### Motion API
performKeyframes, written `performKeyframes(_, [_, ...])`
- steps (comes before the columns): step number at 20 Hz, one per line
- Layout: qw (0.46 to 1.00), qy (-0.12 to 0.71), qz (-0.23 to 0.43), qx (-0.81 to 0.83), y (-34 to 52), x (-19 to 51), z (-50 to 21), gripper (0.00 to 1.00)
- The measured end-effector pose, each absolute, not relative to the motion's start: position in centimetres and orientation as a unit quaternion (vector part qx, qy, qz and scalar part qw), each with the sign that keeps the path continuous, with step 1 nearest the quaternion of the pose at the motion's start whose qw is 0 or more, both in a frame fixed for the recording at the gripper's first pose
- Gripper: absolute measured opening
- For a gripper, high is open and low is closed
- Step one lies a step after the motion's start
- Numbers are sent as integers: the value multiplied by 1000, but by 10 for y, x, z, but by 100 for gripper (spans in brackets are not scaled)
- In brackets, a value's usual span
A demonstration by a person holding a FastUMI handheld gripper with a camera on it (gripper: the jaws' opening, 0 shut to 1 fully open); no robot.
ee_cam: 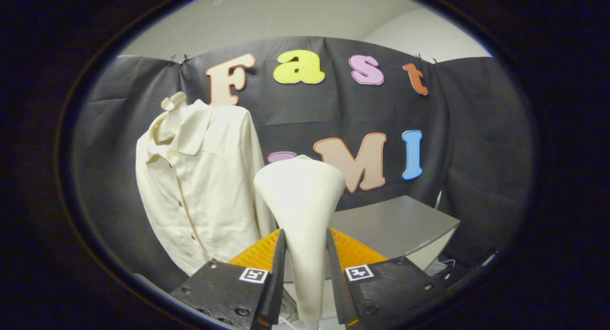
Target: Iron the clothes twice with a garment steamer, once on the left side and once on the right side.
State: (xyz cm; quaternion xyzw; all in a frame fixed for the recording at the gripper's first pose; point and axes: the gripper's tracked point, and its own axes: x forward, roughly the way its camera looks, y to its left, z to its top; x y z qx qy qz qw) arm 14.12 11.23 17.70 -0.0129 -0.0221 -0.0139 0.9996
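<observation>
- The gripper is clamped on the garment steamer: both fingers press against its narrow handle from either side, and the wide, flared head rises above the fingertips.
- Taking the steamer as the landmark, the shirt hangs to its left and somewhat beyond it, against the black cloth wall, front facing out, collar at the top and a row of dark buttons running down the placket.
- The steamer's head is near the shirt's right sleeve edge as seen here, but whether it touches the fabric I cannot tell; it looks a little apart.
- To the right of the steamer and behind it stands a grey table, with some cables low beside it.
- Judged step: the tool is already in hand and carried upright, so the work stands at the approach to the shirt; no pass looks under way.
- The next move calls for swinging the head leftward onto one side of the shirt front, starting high near the shoulder, then drawing it down in one steady stroke with the head close to the fabric.
- The grip must stay firm, since the handle is smooth and tapered and could slip.
</observation>
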Motion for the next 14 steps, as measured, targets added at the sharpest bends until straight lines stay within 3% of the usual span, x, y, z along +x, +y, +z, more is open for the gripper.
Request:
performKeyframes(8, [998, -65, 16, -6, 219, 128, 201, 44])
performKeyframes(14, [998, -52, 39, -11, 308, 196, 186, 42])
